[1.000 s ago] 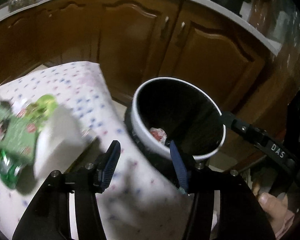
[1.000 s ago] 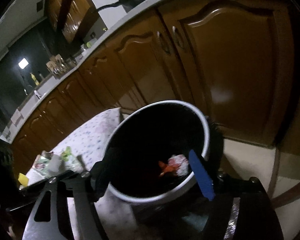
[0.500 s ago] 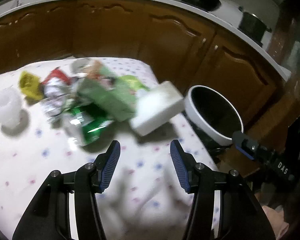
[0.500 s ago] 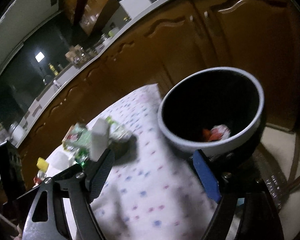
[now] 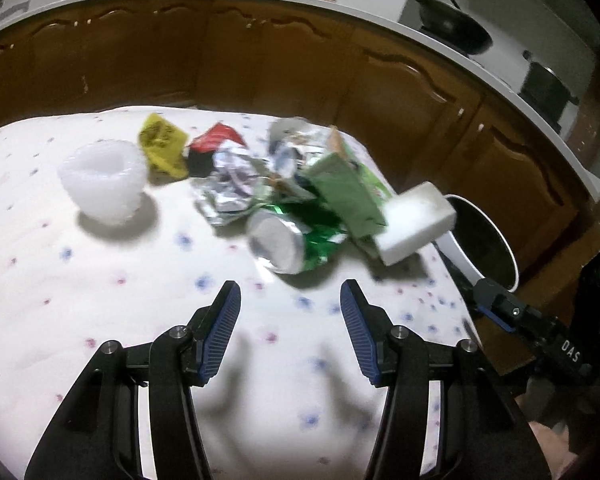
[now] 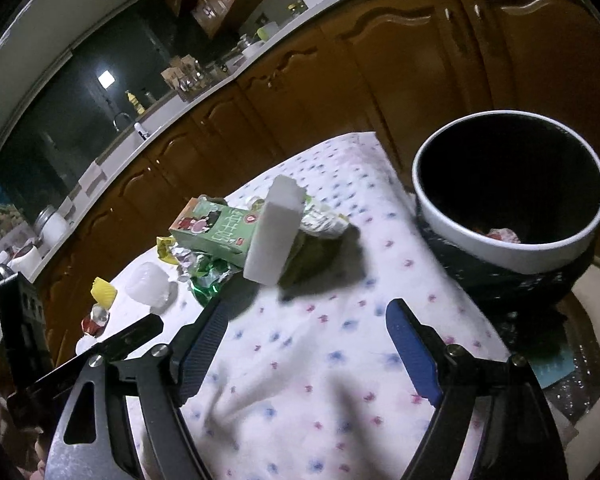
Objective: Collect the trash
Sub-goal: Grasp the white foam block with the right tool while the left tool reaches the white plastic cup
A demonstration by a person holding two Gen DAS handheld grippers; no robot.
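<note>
Clearly both of my claws were empty and spread wide: the left gripper point(image 5: 290, 300) hung just short of the crushed green can point(image 5: 290, 240), and the right gripper point(image 6: 308, 320) hovered over bare cloth between the litter and the bin point(image 6: 508, 256). I judged that spacing sensible, since open fingers let me drop onto whichever scrap lay nearest. The trash sat heaped toward the table's far corner, beside the bin: a green carton point(image 6: 216, 232), a white foam block point(image 6: 274, 232) leaning against it, crumpled foil wrappers point(image 5: 228, 188), a yellow wrapper point(image 5: 160, 148) and a red packet point(image 5: 216, 140), with a white plastic cup point(image 5: 104, 180) standing apart to the left. Down in the bin I could see a small red and white scrap point(image 6: 502, 236), so collecting looked barely begun. The tablecloth point(image 5: 100, 300) was white with pink and blue flecks, soft and wrinkled. Around it ran brown wooden cabinets point(image 5: 260, 60) under a pale counter, with a black pan point(image 5: 456, 28) on it.
</note>
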